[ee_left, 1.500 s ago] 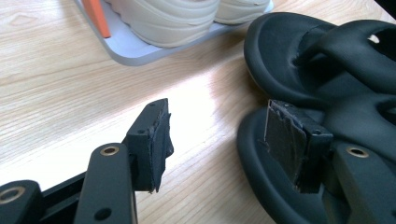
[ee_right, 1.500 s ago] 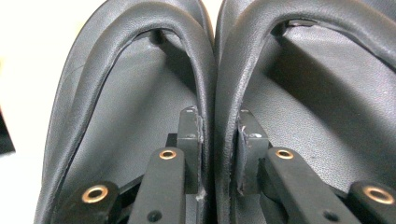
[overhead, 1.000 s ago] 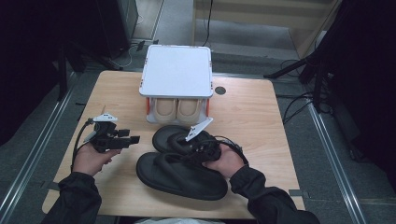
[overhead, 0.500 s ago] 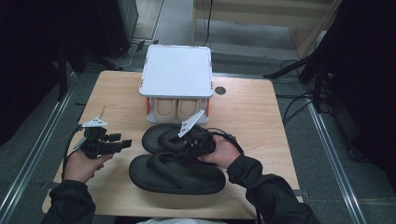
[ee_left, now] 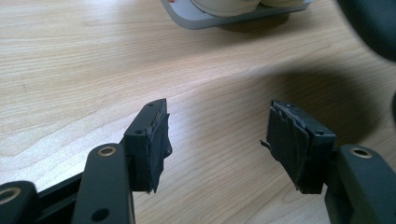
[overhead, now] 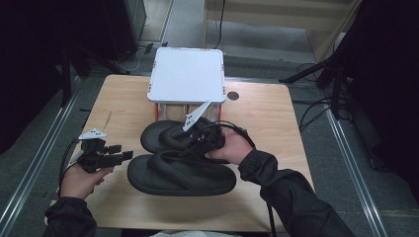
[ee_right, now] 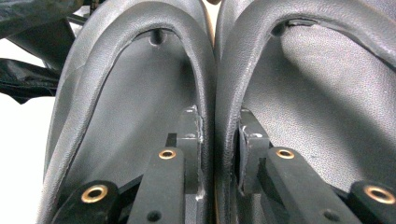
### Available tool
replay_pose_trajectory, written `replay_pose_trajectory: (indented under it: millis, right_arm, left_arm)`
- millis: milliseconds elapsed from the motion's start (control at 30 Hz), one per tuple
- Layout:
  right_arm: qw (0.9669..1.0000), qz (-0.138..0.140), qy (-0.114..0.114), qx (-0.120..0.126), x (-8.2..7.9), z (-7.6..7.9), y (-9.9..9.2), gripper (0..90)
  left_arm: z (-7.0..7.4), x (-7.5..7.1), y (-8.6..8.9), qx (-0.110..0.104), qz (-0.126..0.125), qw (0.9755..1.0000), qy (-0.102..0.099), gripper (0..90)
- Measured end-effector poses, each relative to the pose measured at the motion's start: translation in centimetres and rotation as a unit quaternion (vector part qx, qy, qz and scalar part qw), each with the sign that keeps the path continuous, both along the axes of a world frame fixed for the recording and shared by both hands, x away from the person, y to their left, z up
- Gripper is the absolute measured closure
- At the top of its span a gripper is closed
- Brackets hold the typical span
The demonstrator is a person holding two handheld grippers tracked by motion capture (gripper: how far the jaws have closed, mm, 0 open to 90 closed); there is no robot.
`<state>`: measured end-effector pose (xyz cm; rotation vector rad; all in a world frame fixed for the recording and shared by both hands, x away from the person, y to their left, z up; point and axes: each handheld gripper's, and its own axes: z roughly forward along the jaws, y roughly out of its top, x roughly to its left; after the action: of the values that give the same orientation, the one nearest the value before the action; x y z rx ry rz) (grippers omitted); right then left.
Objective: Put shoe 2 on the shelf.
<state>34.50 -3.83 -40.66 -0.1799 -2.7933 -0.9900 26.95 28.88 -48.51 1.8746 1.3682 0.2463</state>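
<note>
Two black flip-flops, a near one (overhead: 180, 173) and a far one (overhead: 160, 136), are side by side over the wooden table (overhead: 267, 118). My right gripper (overhead: 197, 140) reaches in from the right and is shut on their two inner straps. In the right gripper view the jaws (ee_right: 217, 135) squeeze the strap of one flip-flop (ee_right: 116, 93) against the strap of the other flip-flop (ee_right: 327, 93). My left gripper (overhead: 121, 156) hovers left of the near flip-flop, open with nothing between its pads (ee_left: 217, 140) but bare wood.
A white-topped rack (overhead: 187, 81) stands at the table's back middle, with pale shoes (ee_left: 224, 7) on its lower grey tray. A round hole (overhead: 233, 95) sits in the table to its right. Metal rails run along both sides of the table.
My right hand has risen and shifted left with both flip-flops in its grip. My left hand has drawn back toward the table's left near side, jaws still apart.
</note>
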Motion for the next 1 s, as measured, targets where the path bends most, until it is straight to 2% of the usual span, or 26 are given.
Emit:
replay_pose_trajectory:
  millis: [200,633,767,833,1000]
  right_arm:
    - [0.9999,0.008,-0.007,-0.004,0.3,1.8,0.1,76.2]
    - [0.9999,0.002,-0.014,-0.007,1.1,6.3,-0.2,76.2]
    - [0.9997,-0.013,-0.020,-0.005,1.7,7.5,-0.1,76.2]
    - [0.9994,-0.026,-0.023,-0.001,2.2,7.9,0.0,76.2]
    - [0.9971,-0.071,-0.027,-0.010,4.0,8.7,0.2,76.2]
  left_arm:
    - [0.0,0.0,0.0,-0.001,0.000,1.0000,0.000,39.5]
    - [-0.1,0.0,-0.1,0.000,-0.002,1.0000,0.003,39.1]
    - [-0.1,0.0,-0.1,-0.001,-0.002,1.0000,0.003,39.2]
    - [-0.1,0.0,-0.1,0.000,0.000,1.0000,0.001,39.2]
    - [-0.1,0.0,-0.1,-0.001,-0.002,1.0000,0.002,39.2]
